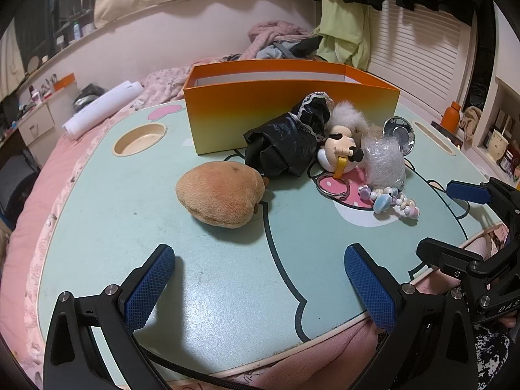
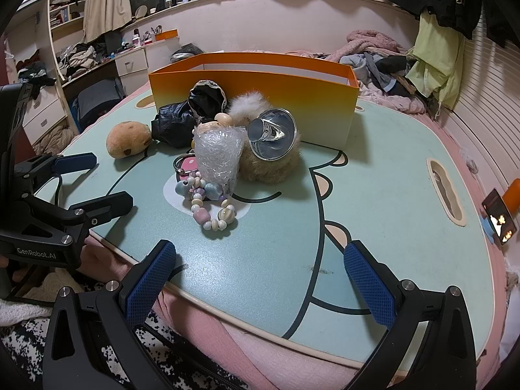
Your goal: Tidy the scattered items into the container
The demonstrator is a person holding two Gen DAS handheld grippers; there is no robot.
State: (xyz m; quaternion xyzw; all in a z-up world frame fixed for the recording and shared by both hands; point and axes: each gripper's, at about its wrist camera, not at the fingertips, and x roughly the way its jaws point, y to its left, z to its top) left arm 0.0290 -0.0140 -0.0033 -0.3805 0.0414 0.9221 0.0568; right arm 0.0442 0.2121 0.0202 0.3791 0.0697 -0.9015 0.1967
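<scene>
The orange box [image 1: 292, 110] stands open-topped at the far side of the lap table [image 1: 227, 292], straight ahead of both pairs of jaws and well beyond them. The scattered things lie in a heap just in front of its near wall. A brown plush toy [image 1: 218, 195] sits ahead of the left gripper [image 1: 260, 289], slightly toward its left finger, apart from the fingertips. Behind it a crumpled black bag [image 1: 282, 149] leans against the box, touching a doll [image 1: 341, 152] with white fluffy hair. Beside the doll are a bubble-wrap bundle [image 2: 219, 156], a shiny silver cup [image 2: 271, 135] resting on a tan furry ball [image 2: 269, 165], a pink keyring [image 2: 187, 164] and a bead bracelet [image 2: 208, 206], which is nearest ahead of the right gripper [image 2: 260, 289], toward its left finger. Both grippers hover over the near table edge with jaws wide apart, holding nothing
</scene>
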